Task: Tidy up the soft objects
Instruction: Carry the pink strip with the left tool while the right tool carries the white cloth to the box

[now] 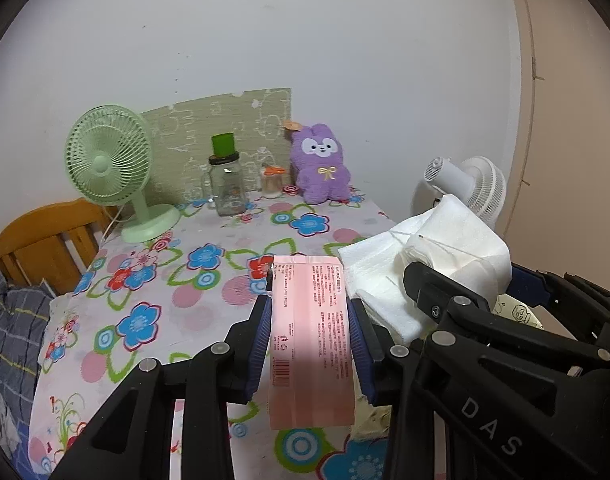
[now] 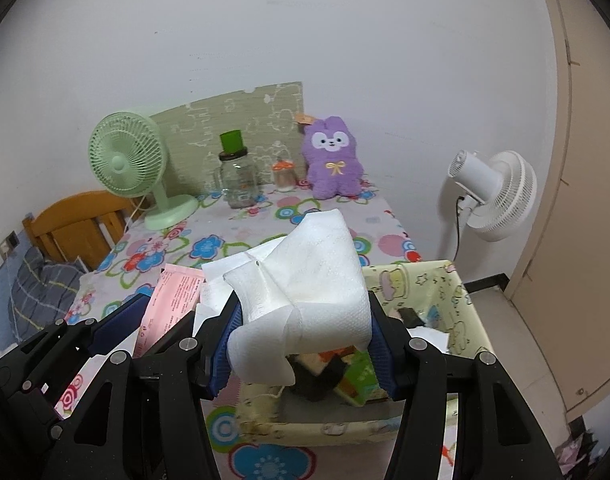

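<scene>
Tongs on both hands are loaded above the flowered tabletop (image 1: 177, 280). Left tongs (image 1: 311, 340) are clamped nearly closed on a flat pink packet (image 1: 311, 332), its printed side with a barcode facing up, the blue pads pressing on its two long edges. Right tongs (image 2: 301, 344) stand about half open, gripping a bulky white wad of tissue paper (image 2: 313, 280) between the pads; loose sheets trail off it to the left, reaching the pink packet in the right wrist view. Tissue and right tongs hang over a pale yellow fabric bin (image 2: 437, 280) printed with cartoon figures, standing at the near right of the tabletop with a few coloured things inside. Against the back wall sit a purple plush rabbit (image 1: 321, 164), a glass jar (image 1: 227, 184) with a green cup on its lid, and a green desk fan (image 1: 109, 156). A white standing fan (image 2: 493, 196) stands off the tabletop to the right.
</scene>
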`<action>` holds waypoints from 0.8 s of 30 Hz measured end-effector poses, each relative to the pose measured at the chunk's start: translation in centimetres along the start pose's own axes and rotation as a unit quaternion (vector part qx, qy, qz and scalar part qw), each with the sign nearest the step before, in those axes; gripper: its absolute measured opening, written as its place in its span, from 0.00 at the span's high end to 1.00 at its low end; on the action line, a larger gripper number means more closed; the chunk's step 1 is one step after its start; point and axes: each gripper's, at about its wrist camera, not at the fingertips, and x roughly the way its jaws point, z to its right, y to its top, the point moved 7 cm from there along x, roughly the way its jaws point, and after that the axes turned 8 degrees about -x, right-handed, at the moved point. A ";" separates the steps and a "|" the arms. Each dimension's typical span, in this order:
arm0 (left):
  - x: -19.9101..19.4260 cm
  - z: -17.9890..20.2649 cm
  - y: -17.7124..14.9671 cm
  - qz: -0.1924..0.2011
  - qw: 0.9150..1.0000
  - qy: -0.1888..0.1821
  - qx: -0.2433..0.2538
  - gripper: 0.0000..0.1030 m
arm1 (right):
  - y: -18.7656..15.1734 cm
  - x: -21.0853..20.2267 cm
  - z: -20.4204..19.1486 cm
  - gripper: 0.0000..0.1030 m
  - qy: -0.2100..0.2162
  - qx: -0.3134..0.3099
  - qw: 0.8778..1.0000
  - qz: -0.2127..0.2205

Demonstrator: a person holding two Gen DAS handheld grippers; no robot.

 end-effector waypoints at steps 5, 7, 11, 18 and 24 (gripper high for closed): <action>1.1 1.8 -0.1 -0.007 1.000 -0.015 0.009 0.63 | -0.3 0.4 1.9 0.42 -0.014 0.009 1.000 -0.005; 1.6 2.3 -0.2 -0.010 1.000 -0.020 0.012 0.63 | -0.5 0.6 2.6 0.42 -0.019 0.012 1.000 -0.008; 2.8 3.6 -0.6 -0.019 0.999 -0.029 0.018 0.63 | -0.9 1.2 3.8 0.42 -0.035 0.018 0.999 -0.014; 4.5 5.3 -1.2 -0.036 0.998 -0.045 0.027 0.63 | -1.8 2.3 6.0 0.42 -0.050 0.029 0.998 -0.029; 6.0 6.7 -1.8 -0.052 0.997 -0.055 0.034 0.62 | -2.6 3.2 7.4 0.42 -0.059 0.037 0.997 -0.043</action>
